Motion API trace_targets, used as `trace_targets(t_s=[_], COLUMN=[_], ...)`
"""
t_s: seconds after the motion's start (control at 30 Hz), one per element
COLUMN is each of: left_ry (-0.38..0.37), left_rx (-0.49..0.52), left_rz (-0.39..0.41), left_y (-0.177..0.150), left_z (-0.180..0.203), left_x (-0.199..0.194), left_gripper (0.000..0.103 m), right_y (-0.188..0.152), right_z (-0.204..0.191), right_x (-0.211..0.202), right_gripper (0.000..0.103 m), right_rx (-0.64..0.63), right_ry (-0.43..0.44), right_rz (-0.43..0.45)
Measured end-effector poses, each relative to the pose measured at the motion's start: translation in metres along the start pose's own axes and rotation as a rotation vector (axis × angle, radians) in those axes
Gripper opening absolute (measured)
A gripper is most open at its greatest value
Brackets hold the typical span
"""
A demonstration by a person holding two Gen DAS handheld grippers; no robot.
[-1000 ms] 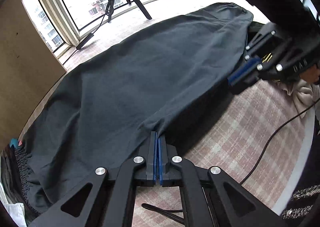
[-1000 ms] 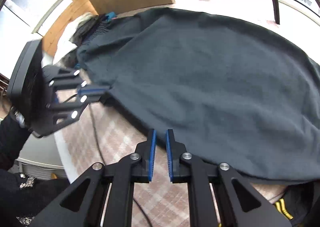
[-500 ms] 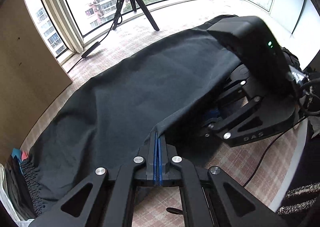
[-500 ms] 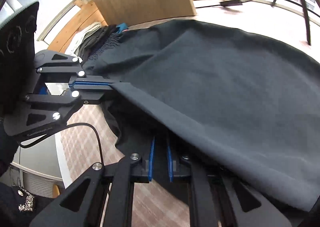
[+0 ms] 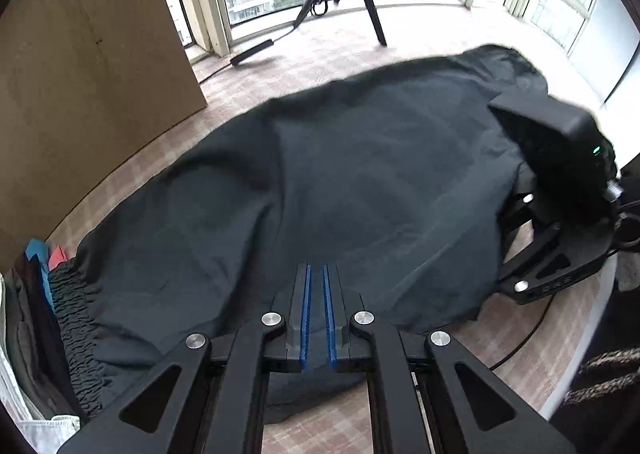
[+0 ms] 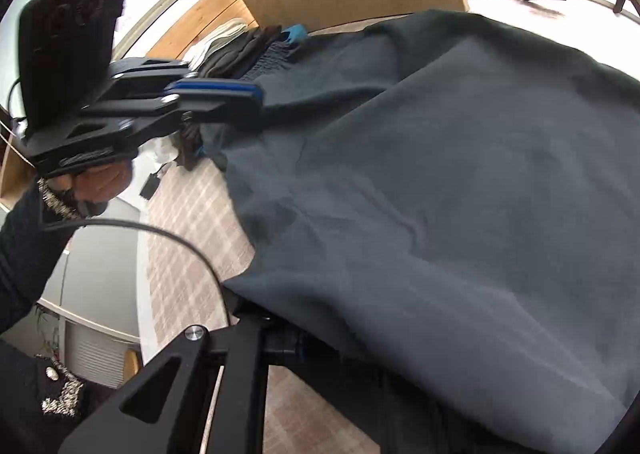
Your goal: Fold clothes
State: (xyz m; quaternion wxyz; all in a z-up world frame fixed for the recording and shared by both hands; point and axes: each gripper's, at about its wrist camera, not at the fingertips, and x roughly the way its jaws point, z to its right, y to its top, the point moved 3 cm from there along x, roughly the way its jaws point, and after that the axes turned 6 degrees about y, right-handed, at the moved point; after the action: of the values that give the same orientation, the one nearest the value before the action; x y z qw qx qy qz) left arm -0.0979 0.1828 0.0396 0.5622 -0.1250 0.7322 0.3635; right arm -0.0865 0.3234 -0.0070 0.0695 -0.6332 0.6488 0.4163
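Left gripper (image 5: 316, 294), fingers slightly parted with a narrow gap and nothing between them, hovered over the near edge of the dark garment (image 5: 340, 189). Right gripper (image 5: 516, 250) reached under the garment's right edge; its fingertips were hidden by cloth, so their state could not be told. Garment lay spread across the plaid-covered table (image 5: 532, 342), beside a clothes pile (image 5: 28, 334) at its left end.
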Motion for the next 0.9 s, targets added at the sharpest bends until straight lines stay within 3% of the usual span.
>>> trace_targets(t_s=[0.17, 0.23, 0.4, 0.53, 0.6, 0.7, 0.8, 0.9], left_ry=[0.053, 0.054, 0.069, 0.1, 0.113, 0.173, 0.231, 0.245], left_rx=[-0.022, -0.063, -0.056, -0.095, -0.133, -0.214, -0.32, -0.346], left_rz=[-0.111, -0.094, -0.061, -0.051, -0.026, -0.004, -0.058, -0.058], left_y=[-0.012, -0.012, -0.016, -0.028, -0.037, -0.051, -0.065, -0.071], left_z=[-0.014, -0.019, -0.019, -0.032, -0.044, -0.071, -0.1, -0.106], left_x=[0.052, 0.057, 0.056, 0.048, 0.035, 0.024, 0.034, 0.03], left_gripper=[0.008, 0.007, 0.01, 0.01, 0.011, 0.013, 0.014, 0.013], right_y=[-0.018, -0.03, -0.05, -0.06, -0.06, -0.04, -0.015, -0.01], right_z=[-0.013, -0.021, -0.025, -0.033, -0.046, -0.05, -0.029, 0.011], right_x=[0.009, 0.013, 0.011, -0.018, -0.044, -0.078, -0.087, -0.071], right_gripper=[0.011, 0.011, 0.011, 0.013, 0.013, 0.021, 0.028, 0.028], right_rx=[0.046, 0.058, 0.091, 0.068, 0.03, 0.0, 0.026, 0.133], right_ry=[0.079, 0.103, 0.075, 0.041, 0.05, 0.003, -0.088, -0.195], right_rz=[-0.025, -0.042, -0.111, -0.146, -0.115, 0.006, 0.095, 0.054])
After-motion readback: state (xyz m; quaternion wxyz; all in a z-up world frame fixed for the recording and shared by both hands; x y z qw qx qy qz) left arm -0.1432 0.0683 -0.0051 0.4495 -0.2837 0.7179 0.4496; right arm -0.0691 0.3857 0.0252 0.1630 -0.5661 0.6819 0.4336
